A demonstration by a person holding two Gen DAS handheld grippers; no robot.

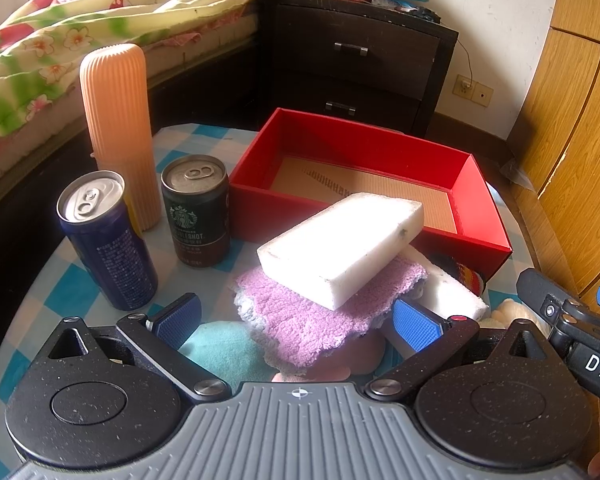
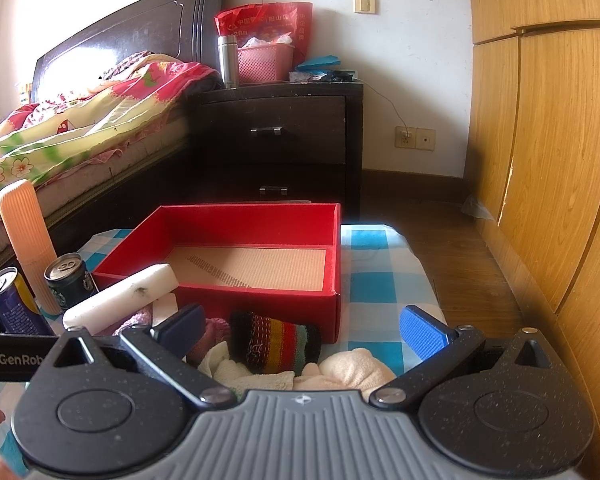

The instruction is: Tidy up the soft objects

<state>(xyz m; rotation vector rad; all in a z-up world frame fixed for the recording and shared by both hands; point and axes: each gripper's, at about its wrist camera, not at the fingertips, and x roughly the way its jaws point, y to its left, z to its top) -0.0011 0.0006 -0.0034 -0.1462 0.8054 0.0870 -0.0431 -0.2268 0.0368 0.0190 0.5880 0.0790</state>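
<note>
A white sponge block lies tilted on a purple fluffy cloth, with a second white sponge under them and a teal cloth in front. My left gripper stands open just before this pile, fingers either side of the purple cloth. An empty red box sits behind. In the right wrist view a striped knit item rests on cream towels before the red box. My right gripper is open above them, holding nothing.
A tall ribbed peach container, a blue can and a dark coffee can stand at the left of the checked tablecloth. A bed, a dark nightstand and a wooden wardrobe surround the table.
</note>
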